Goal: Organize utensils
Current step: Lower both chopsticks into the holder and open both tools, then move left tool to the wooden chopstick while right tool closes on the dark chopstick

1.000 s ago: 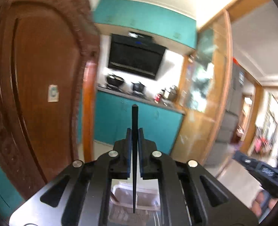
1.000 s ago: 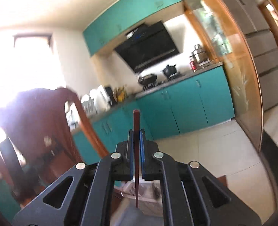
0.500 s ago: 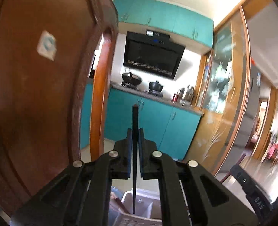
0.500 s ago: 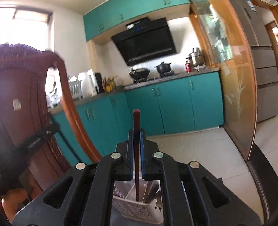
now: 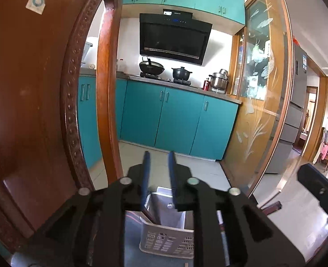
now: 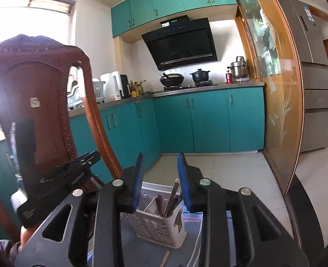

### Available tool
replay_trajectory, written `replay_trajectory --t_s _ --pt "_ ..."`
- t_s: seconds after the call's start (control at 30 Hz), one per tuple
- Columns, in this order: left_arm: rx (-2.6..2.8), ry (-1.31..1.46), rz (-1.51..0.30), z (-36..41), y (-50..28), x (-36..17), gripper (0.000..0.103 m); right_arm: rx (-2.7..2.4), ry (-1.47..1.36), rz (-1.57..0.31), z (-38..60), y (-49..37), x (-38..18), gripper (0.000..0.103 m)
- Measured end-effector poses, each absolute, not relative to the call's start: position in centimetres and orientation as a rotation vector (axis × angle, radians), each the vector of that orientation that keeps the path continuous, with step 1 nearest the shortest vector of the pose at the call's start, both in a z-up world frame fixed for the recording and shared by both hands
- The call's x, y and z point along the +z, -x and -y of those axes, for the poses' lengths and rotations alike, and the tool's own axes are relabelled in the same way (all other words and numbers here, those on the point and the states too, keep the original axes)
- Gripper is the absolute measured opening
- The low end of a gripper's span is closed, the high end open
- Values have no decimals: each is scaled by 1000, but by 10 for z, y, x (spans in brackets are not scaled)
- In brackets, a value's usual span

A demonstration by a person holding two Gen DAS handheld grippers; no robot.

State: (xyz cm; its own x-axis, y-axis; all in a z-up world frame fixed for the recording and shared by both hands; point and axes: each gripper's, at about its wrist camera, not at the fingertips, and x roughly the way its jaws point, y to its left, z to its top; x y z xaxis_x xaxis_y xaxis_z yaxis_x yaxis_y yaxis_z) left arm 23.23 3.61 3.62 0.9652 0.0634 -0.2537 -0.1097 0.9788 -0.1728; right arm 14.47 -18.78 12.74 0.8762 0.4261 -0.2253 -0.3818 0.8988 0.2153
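A white perforated utensil basket stands on a grey cloth below my left gripper, which is open and empty right above it. A dark chopstick leans inside the basket. In the right wrist view the same basket holds several upright utensils, brown and dark. My right gripper is open and empty just above them. The left gripper's body shows at the left of the right wrist view.
A carved wooden chair back stands close on the left, and shows in the right wrist view. A wooden stick lies on the cloth in front of the basket. Teal kitchen cabinets are behind.
Both grippers have opened. The black chopstick held by the left and the reddish one held by the right have left the jaws and now stand in the basket.
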Motion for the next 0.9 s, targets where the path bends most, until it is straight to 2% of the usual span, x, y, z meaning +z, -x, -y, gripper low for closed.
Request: replay_trajectory --t_s 0.1,0.2,0.23,0.37,0.47,0.63,0.7,0.73,0.83,0.9 --pt "80 180 -246 -33 -220 36 29 459 -153 -278 196 -127 116 33" --pt "96 148 -234 -26 -203 31 35 461 -124 -360 202 -119 77 38" --pt "104 135 -234 -24 -200 28 35 457 -112 -421 202 -122 61 38" --pt "112 55 -278 -13 -187 9 38 419 -82 -859 190 -156 -18 38" --pt "112 34 -316 -12 -179 -6 43 396 -86 -1025 183 -170 -50 38" --pt "93 60 -417 -15 -177 -29 43 355 -39 -1144 170 -177 -82 38" --pt "85 51 -451 -13 -179 -37 47 351 -6 -1146 163 -178 -88 38" --pt "84 43 -460 -12 -179 -39 48 351 8 -1136 161 -176 -89 37" --pt "73 26 -483 -8 -180 -45 48 385 -11 -1138 161 -173 -92 15" --pt "68 14 -492 -5 -180 -47 48 394 -10 -1141 160 -176 -92 10"
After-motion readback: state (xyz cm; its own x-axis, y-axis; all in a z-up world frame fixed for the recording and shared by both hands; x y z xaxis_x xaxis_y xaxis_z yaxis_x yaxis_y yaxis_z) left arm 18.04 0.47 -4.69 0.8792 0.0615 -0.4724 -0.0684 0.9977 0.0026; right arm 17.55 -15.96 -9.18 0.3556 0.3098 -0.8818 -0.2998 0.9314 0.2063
